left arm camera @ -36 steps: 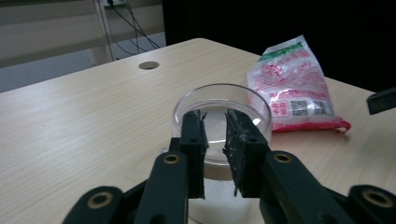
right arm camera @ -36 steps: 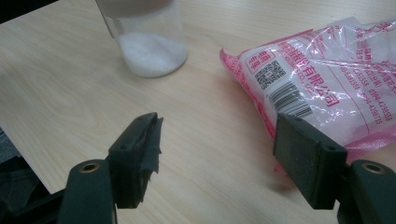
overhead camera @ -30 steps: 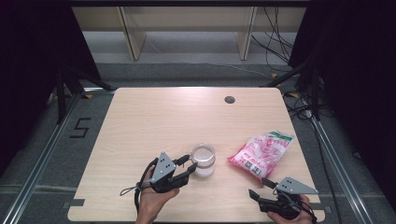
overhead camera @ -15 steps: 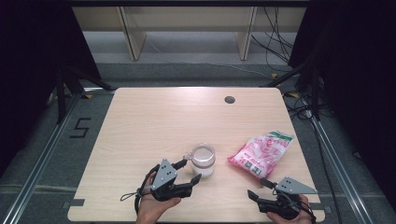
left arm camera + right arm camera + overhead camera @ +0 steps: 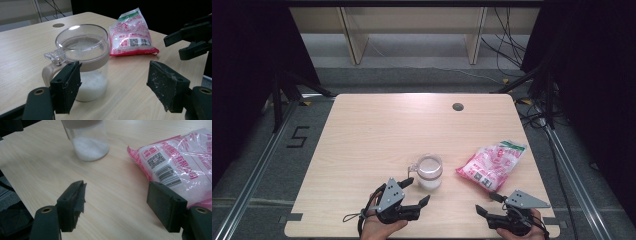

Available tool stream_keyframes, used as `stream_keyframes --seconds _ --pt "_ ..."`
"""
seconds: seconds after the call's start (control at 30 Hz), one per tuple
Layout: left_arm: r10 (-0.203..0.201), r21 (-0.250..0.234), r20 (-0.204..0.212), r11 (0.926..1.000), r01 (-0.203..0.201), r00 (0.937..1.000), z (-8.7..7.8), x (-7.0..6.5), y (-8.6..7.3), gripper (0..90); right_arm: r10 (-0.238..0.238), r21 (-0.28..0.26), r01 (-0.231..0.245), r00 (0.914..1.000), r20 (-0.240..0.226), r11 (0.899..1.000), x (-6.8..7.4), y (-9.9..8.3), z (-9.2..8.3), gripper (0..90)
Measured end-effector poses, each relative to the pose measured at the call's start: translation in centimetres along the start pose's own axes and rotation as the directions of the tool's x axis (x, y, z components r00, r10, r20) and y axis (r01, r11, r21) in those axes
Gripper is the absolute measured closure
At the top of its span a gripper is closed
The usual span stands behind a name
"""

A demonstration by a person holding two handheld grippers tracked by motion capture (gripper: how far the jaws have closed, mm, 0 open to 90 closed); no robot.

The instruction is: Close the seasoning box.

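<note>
Left gripper view, nearest first: the two black jaws of the left tongs (image 5: 115, 86) stand wide apart. They have just been opening, and nothing is pressed between them. The left jaw sits just in front of the handle of the clear jug (image 5: 83, 60), while the gap between the jaws looks onto bare counter (image 5: 20, 50) to the right of the jug. This view shows what the high view cannot: the jug has a clear lid with a small tab, a beige collar and handle, and white grains filling only its lower part. Behind it lies the pink bag (image 5: 131, 33), flat on the counter, and at the right edge the black jaws of the other tongs point in.

The right gripper view looks along the right tongs (image 5: 116, 203), also spread wide and grasping nothing. Its right jaw stands just beside the near corner of the pink bag (image 5: 175, 162), whose barcode and printed square code are readable here; the base of the jug (image 5: 88, 143) stands farther off, top cut off by the frame.

From the high view, both hands rest at the near edge of the counter (image 5: 377, 130), the left tongs (image 5: 417, 192) aimed at the jug (image 5: 429, 171) just beyond them, the right tongs (image 5: 487, 204) low and pointing left, near the bag (image 5: 492, 164). Jug and bag stand side by side, apart.
</note>
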State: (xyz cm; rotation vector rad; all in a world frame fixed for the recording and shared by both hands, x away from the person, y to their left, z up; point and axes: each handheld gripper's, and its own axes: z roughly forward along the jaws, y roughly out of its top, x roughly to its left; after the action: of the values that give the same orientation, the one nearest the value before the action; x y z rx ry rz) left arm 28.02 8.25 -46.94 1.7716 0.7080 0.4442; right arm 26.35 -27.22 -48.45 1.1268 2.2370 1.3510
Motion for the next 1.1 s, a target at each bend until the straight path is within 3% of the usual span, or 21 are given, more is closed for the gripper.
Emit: stream_keyframes --seconds 0.1,0.13,0.17,0.23,0.3,0.37,0.43,0.47,0.5,0.53,0.57,0.6,0.67,0.7,0.73,0.77,0.8,0.83,0.93,1.0,1.1 --pt "0.008 0.007 -0.010 0.9999 -0.008 0.9999 -0.3 -0.2 -0.2 25.7 0.045 0.010 -0.045 0.9988 -0.017 0.999 0.4 -0.1 0.1 30.8" --pt "0.009 0.002 -0.009 1.0000 -0.009 0.9999 -0.3 -0.3 -0.3 25.6 0.018 0.005 -0.017 0.9997 -0.019 1.000 0.2 -0.1 0.1 30.5" --pt "0.008 0.006 -0.008 1.0000 -0.008 0.9999 -0.3 -0.3 -0.4 25.5 0.030 0.012 -0.030 0.9994 -0.019 0.999 0.3 -0.1 0.1 30.3" --pt "0.008 -0.004 -0.001 1.0000 -0.008 1.0000 -0.4 -0.5 -0.6 25.4 0.003 0.013 -0.003 0.9999 -0.015 1.000 0.2 -0.1 0.1 29.9" --pt "0.014 -0.002 -0.011 0.9999 -0.014 0.9998 -0.4 -0.7 -0.7 25.3 0.009 0.013 -0.009 0.9996 -0.027 1.000 0.3 -0.1 0.2 29.5" --pt "0.049 0.001 -0.002 0.9988 -0.049 0.9988 -0.5 -0.8 -0.9 25.2 0.009 0.014 -0.008 0.9996 -0.029 1.000 0.4 -0.1 0.2 29.2" --pt "0.018 -0.001 -0.002 0.9998 -0.018 0.9998 -0.4 -1.2 -1.3 25.2 0.015 0.027 -0.015 0.9996 -0.023 1.000 0.7 -0.3 0.2 28.9" --pt "0.027 0.013 -0.003 0.9996 -0.027 0.9996 -0.5 -1.3 -1.4 25.2 -0.004 0.023 0.004 0.9994 -0.035 1.000 0.6 -0.3 0.3 28.9" --pt "0.007 0.001 0.002 1.0000 -0.007 1.0000 -0.3 -1.5 -1.6 25.1 -0.007 0.023 0.008 0.9994 -0.034 1.000 0.6 -0.4 0.3 28.8" --pt "0.013 0.009 0.004 0.9999 -0.013 0.9999 -0.3 -1.5 -1.7 25.0 0.011 0.033 -0.010 0.9994 -0.034 0.999 0.9 -0.4 0.1 28.8" --pt "0.020 0.015 0.004 0.9997 -0.020 0.9998 -0.3 -1.6 -1.8 24.9 -0.021 0.029 0.021 0.9995 -0.026 0.999 0.9 -0.5 0.2 28.7" --pt "0.011 0.004 0.007 0.9999 -0.011 0.9999 -0.1 -1.7 -1.9 24.9 -0.012 0.040 0.013 0.9995 -0.031 0.999 0.9 -0.5 0.0 28.7" --pt "0.024 0.032 0.002 0.9992 -0.024 0.9997 -0.2 -1.9 -2.0 24.8 -0.007 0.034 0.008 0.9992 -0.040 0.999 1.0 -0.7 -0.1 28.5" --pt "0.016 0.013 0.006 0.9998 -0.016 0.9999 0.0 -2.1 -2.2 24.8 -0.002 0.038 0.003 0.9996 -0.029 0.999 1.2 -0.8 -0.2 28.4" --pt "0.019 0.021 0.012 0.9996 -0.019 0.9997 0.0 -2.1 -2.2 24.7 -0.038 0.032 0.038 0.9989 -0.027 0.999 1.0 -0.8 -0.1 28.4" --pt "0.026 0.027 0.003 0.9993 -0.026 0.9996 0.0 -2.2 -2.2 24.6 0.016 0.050 -0.014 0.9994 -0.032 0.999 1.4 -0.9 -0.4 28.4" --pt "0.030 0.037 0.003 0.9989 -0.030 0.9995 -0.1 -2.3 -2.2 24.6 -0.017 0.038 0.019 0.9990 -0.041 0.999 1.2 -0.9 -0.3 28.4" --pt "0.043 0.032 0.008 0.9986 -0.043 0.9990 0.0 -2.3 -2.3 24.6 -0.021 0.045 0.023 0.9994 -0.027 0.999 1.3 -0.9 -0.5 28.4" --pt "0.033 0.037 0.011 0.9987 -0.033 0.9994 0.1 -2.7 -2.6 24.6 -0.016 0.045 0.018 0.9993 -0.035 0.999 1.7 -1.2 -0.6 28.3" --pt "0.035 0.040 0.017 0.9985 -0.036 0.9992 0.2 -2.9 -2.8 24.6 -0.045 0.044 0.047 0.9978 -0.048 0.998 1.6 -1.3 -0.7 28.3" --pt "0.037 0.058 0.015 0.9976 -0.038 0.9992 0.1 -3.2 -3.1 24.5 -0.006 0.063 0.009 0.9990 -0.045 0.998 2.0 -1.6 -0.9 28.3"
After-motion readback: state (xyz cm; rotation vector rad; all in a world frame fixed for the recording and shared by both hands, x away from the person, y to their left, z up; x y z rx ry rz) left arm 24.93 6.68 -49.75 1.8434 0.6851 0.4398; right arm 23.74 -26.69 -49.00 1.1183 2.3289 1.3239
